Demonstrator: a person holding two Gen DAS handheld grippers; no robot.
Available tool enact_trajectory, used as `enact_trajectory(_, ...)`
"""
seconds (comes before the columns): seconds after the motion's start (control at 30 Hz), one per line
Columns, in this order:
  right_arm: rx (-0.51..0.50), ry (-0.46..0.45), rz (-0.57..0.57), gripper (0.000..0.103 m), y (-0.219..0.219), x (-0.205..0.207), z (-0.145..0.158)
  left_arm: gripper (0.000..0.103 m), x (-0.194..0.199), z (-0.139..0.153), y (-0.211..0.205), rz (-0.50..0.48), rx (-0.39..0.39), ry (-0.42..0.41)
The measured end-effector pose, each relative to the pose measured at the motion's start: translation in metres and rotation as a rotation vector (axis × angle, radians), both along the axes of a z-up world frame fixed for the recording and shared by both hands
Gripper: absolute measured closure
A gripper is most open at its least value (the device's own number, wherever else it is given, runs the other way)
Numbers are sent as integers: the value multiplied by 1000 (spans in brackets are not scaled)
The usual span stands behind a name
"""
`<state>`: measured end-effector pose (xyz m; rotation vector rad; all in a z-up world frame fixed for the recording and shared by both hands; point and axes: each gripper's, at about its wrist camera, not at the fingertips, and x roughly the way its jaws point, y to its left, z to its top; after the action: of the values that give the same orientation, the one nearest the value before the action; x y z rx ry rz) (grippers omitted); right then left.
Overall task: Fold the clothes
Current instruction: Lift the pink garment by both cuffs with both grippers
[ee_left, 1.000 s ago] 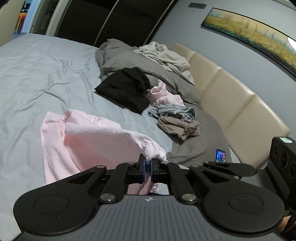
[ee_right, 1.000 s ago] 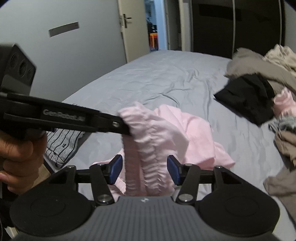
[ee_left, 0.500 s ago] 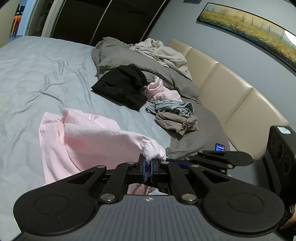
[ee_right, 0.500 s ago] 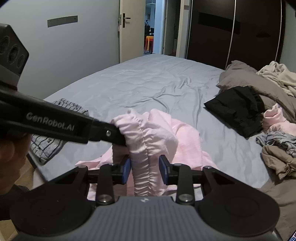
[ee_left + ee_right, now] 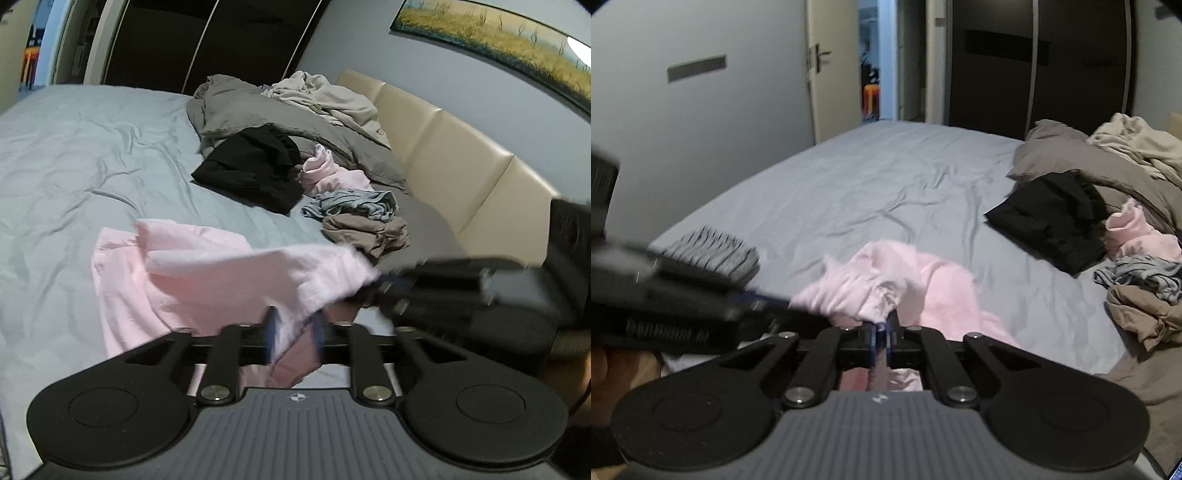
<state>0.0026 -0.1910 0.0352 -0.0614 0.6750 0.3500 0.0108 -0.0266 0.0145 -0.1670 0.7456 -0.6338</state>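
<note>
A pink garment (image 5: 184,280) lies crumpled on the grey bed sheet (image 5: 74,166), with one bunched edge lifted off it. My left gripper (image 5: 294,332) is opening; pink cloth hangs loosely between its blue pads without being pressed. In the left wrist view my right gripper (image 5: 384,288) comes in blurred from the right, at the lifted edge. In the right wrist view the right gripper (image 5: 881,332) is shut on the gathered pink garment (image 5: 934,280). The left gripper (image 5: 775,302) shows there as a blurred black bar at the left, close to the same bunch.
A black garment (image 5: 255,170), a small pink one (image 5: 328,173), a grey-blue one (image 5: 354,205) and a brown one (image 5: 369,232) lie near the beige headboard (image 5: 461,147). A grey duvet (image 5: 240,110) is heaped behind. A folded striped item (image 5: 716,251) sits at the bed's left edge.
The left jaws, shut on the pink edge before, have come apart. The right jaws have closed on the bunched cloth and risen slightly with it.
</note>
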Motion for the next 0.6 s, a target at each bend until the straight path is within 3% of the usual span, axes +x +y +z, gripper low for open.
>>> enact_trajectory(0.07, 17, 0, -24, 97, -7, 2, 3, 57, -4, -3, 0, 5, 31, -12)
enact_trajectory(0.27, 70, -9, -76, 97, -21, 8, 11, 56, -13, -16, -7, 7, 145, -13)
enact_trajectory(0.5, 100, -14, -77, 97, -24, 7, 17, 54, -26, -55, -20, -8, 401, -32)
enact_trajectory(0.6, 113, -8, -75, 97, -26, 7, 16, 54, -32, -76, -16, -15, 493, -82)
